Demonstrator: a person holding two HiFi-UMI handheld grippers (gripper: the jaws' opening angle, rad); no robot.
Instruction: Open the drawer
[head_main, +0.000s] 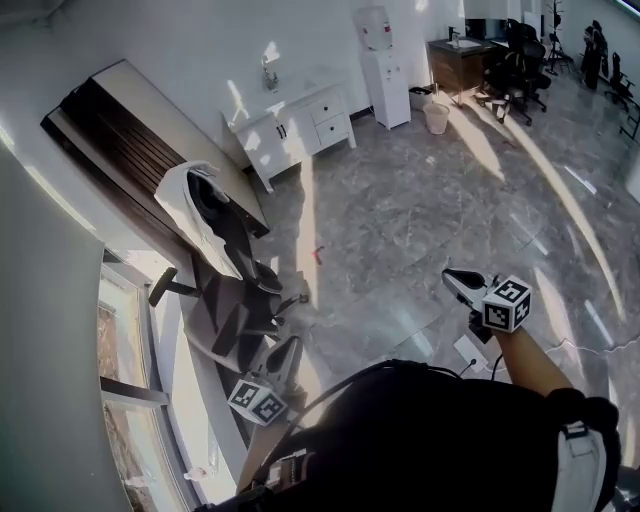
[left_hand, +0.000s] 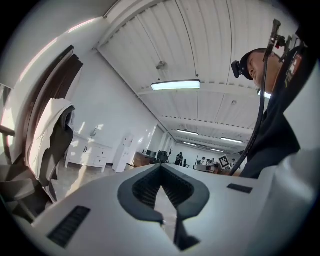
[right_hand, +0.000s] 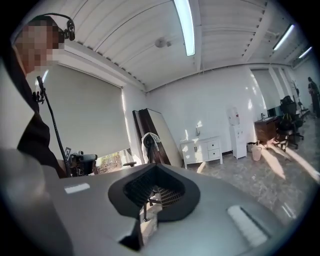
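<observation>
So the drawers (head_main: 328, 106) sit at the right end of a white cabinet (head_main: 285, 130) that stands on the floor against the far wall. There are two of them, stacked one over the other, and both look flush and closed from here. The cabinet's left part has doors.

Just to its right along the same wall we've got a white water dispenser (head_main: 386, 75), then a small waste bin (head_main: 436, 118). On the cabinet's other side a dark wood panel (head_main: 120, 130) leans on the wall. Near that stands an office chair (head_main: 225, 260) with a white garment (head_main: 185, 205) draped over its back. Grey marble-look floor (head_main: 430, 210) with sun streaks fills the stretch between all that and us.

Both tools are well apart from the cabinet, held out over the floor close to our body. The left hand-held gripper (head_main: 291, 347) has its jaws closed together with nothing between them. The right hand-held gripper (head_main: 456, 277) looks closed too, and it's empty as well.
</observation>
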